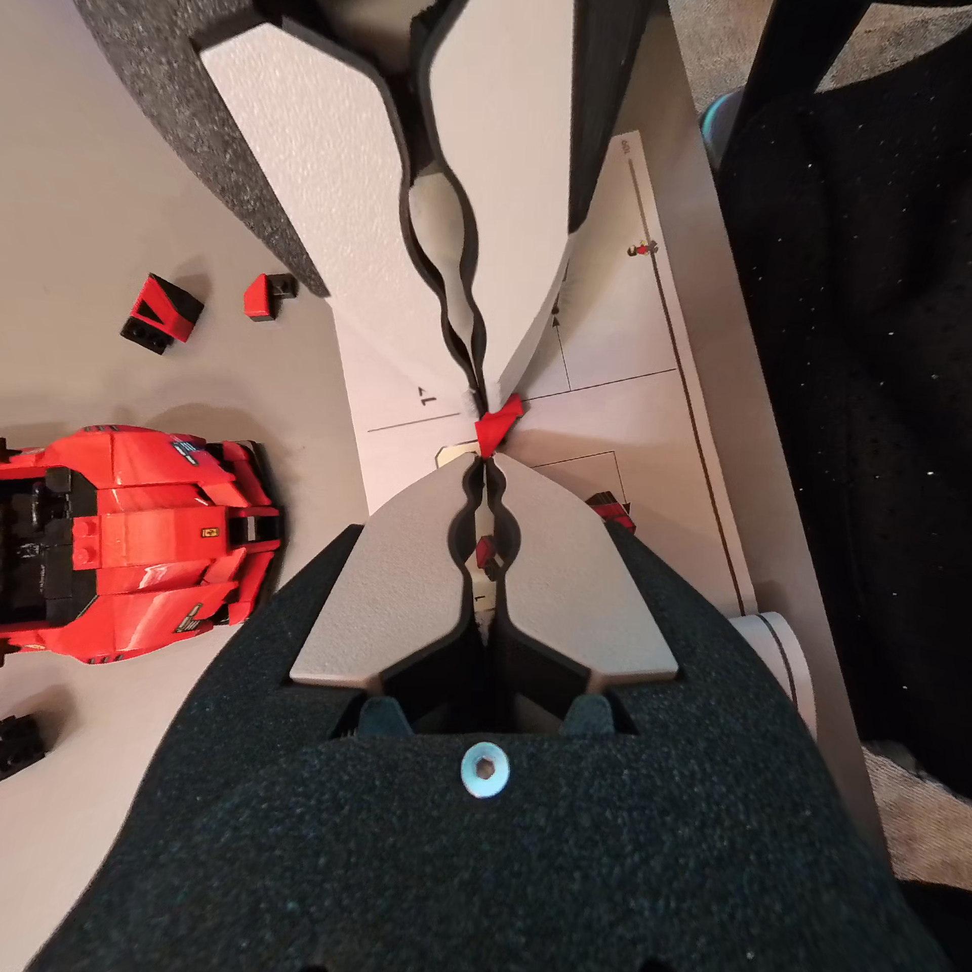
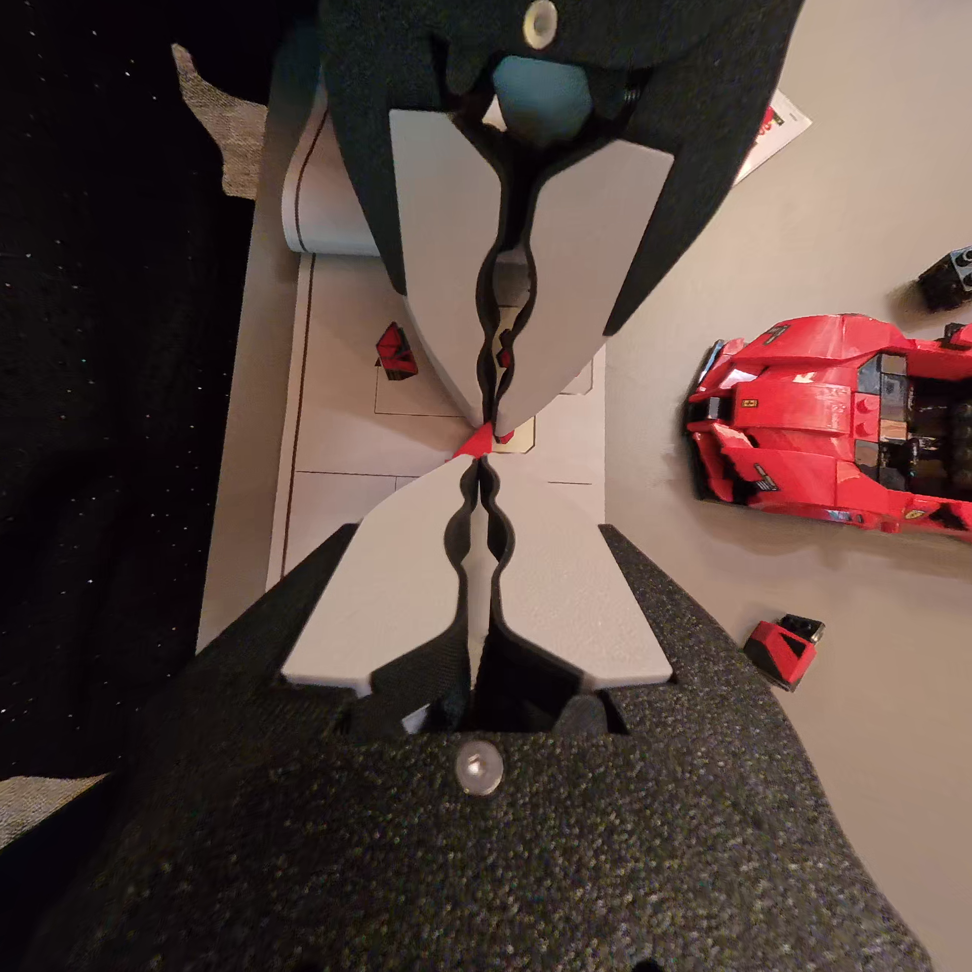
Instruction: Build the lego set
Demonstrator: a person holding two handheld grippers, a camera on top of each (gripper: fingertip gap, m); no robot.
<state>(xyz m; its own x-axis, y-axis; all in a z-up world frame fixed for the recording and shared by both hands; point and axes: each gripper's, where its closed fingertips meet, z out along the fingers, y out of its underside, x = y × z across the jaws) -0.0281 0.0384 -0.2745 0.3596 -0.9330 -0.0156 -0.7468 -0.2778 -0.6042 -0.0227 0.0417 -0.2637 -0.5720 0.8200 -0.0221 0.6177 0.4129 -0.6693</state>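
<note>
A small red lego piece (image 1: 497, 426) hangs above the open instruction booklet (image 1: 605, 421), pinched between two grippers that meet tip to tip. My left gripper (image 1: 484, 460) is shut on its near end. My right gripper (image 1: 481, 394) comes in from the opposite side. In the right wrist view my right gripper (image 2: 479, 462) is shut at the red piece's (image 2: 473, 444) lower edge, and the left gripper (image 2: 492, 418) holds its far corner. The partly built red car (image 1: 147, 542) stands on the table beside the booklet and also shows in the right wrist view (image 2: 820, 421).
Two red-and-black sub-assemblies (image 1: 160, 313) (image 1: 265, 297) and a black piece (image 1: 18, 741) lie on the beige table near the car. The right wrist view shows one sub-assembly (image 2: 783, 652) and a black piece (image 2: 947, 279). Dark carpet (image 2: 105, 368) lies past the table edge by the booklet. Left and right tips are no more than a few centimetres apart.
</note>
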